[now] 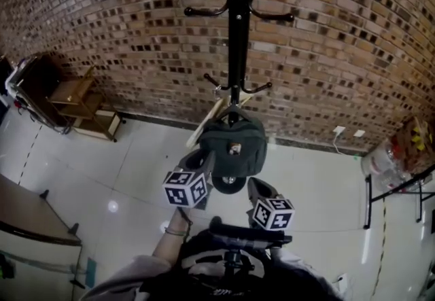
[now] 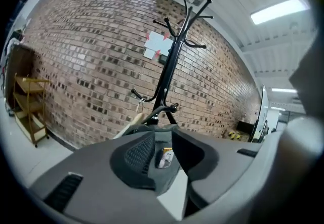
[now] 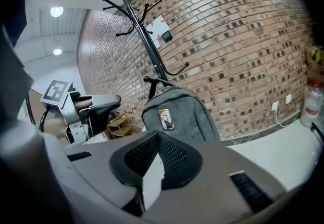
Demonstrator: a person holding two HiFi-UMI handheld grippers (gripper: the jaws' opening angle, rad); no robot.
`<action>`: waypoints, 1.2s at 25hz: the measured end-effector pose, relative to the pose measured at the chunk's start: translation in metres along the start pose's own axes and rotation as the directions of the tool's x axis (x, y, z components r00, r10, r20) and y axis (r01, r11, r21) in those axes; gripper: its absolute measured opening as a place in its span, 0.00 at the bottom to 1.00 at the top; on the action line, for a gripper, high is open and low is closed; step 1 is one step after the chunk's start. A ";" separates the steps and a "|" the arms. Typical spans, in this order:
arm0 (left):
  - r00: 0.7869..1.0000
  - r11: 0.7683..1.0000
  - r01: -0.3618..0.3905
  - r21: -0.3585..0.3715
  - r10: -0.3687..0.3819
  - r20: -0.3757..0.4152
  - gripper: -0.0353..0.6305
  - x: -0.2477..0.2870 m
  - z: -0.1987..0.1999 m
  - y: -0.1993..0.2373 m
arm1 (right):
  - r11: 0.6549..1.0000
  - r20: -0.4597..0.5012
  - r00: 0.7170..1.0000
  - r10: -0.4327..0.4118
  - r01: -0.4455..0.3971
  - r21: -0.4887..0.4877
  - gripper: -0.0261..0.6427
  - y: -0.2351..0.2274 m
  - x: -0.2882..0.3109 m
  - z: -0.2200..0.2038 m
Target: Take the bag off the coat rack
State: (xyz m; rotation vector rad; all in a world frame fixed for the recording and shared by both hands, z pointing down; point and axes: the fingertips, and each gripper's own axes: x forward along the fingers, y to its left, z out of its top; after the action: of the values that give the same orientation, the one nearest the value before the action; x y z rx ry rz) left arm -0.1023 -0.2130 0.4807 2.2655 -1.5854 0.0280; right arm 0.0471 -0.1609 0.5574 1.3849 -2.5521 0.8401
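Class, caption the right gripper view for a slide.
Right gripper, jaws together, faces the grey bag hanging on a black coat rack by a brick wall.

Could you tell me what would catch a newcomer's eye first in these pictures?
A black coat rack stands against the brick wall, a dark grey bag hanging from a lower hook. Close beneath the bag in the head view, the left gripper, jaws apart, and the right gripper, jaws together, point toward it.
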 end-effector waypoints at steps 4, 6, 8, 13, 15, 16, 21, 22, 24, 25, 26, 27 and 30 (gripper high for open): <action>1.000 0.985 0.006 0.170 -0.003 -0.016 0.24 0.034 0.026 0.020 | 0.999 0.009 0.999 -0.033 0.033 0.011 0.05 -0.002 0.025 0.012; 0.999 0.972 0.040 0.233 -0.031 -0.041 0.27 0.052 0.034 0.024 | 0.999 0.010 0.999 -0.052 0.052 0.016 0.05 -0.002 0.033 0.017; 0.996 0.956 0.077 0.284 -0.060 -0.068 0.30 0.069 0.040 0.027 | 0.997 0.010 0.997 -0.070 0.070 0.023 0.05 -0.003 0.042 0.020; 0.983 0.903 0.166 0.396 -0.118 -0.142 0.31 0.106 0.044 0.028 | 0.991 0.027 0.992 -0.125 0.123 0.048 0.05 -0.007 0.053 0.025; 0.973 0.875 0.206 0.437 -0.136 -0.187 0.31 0.118 0.040 0.026 | 0.989 0.038 0.990 -0.138 0.135 0.055 0.05 -0.006 0.053 0.030; 0.969 0.859 0.219 0.462 -0.137 -0.204 0.31 0.123 0.037 0.026 | 0.989 0.040 0.989 -0.142 0.139 0.054 0.05 -0.006 0.054 0.034; 0.966 0.805 0.228 0.548 -0.116 -0.231 0.31 0.146 0.033 0.032 | 0.984 0.037 0.985 -0.168 0.166 0.057 0.05 -0.012 0.059 0.036; 0.965 0.801 0.227 0.554 -0.108 -0.239 0.31 0.149 0.032 0.033 | 0.984 0.036 0.984 -0.172 0.170 0.059 0.05 -0.013 0.061 0.036; 0.963 0.794 0.231 0.562 -0.106 -0.246 0.31 0.155 0.032 0.033 | 0.984 0.033 0.985 -0.170 0.167 0.062 0.05 -0.013 0.064 0.035; 0.963 0.791 0.233 0.566 -0.109 -0.245 0.31 0.157 0.032 0.032 | 0.984 0.032 0.985 -0.167 0.165 0.064 0.05 -0.013 0.066 0.035; 0.964 0.786 0.232 0.573 -0.108 -0.241 0.31 0.160 0.031 0.031 | 0.984 0.033 0.985 -0.168 0.166 0.066 0.05 -0.014 0.068 0.035; 0.967 0.778 0.225 0.587 -0.102 -0.235 0.31 0.163 0.030 0.030 | 0.984 0.034 0.985 -0.171 0.168 0.066 0.05 -0.016 0.070 0.034; 0.976 0.728 0.189 0.659 -0.066 -0.207 0.27 0.171 0.029 0.027 | 0.982 0.038 0.983 -0.177 0.175 0.066 0.05 -0.022 0.073 0.036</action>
State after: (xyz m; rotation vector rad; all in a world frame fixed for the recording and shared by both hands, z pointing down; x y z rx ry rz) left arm -0.0697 -0.3848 0.5004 2.7989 -1.4683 0.8842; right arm 0.0282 -0.2434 0.5624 1.6364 -2.4076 0.8742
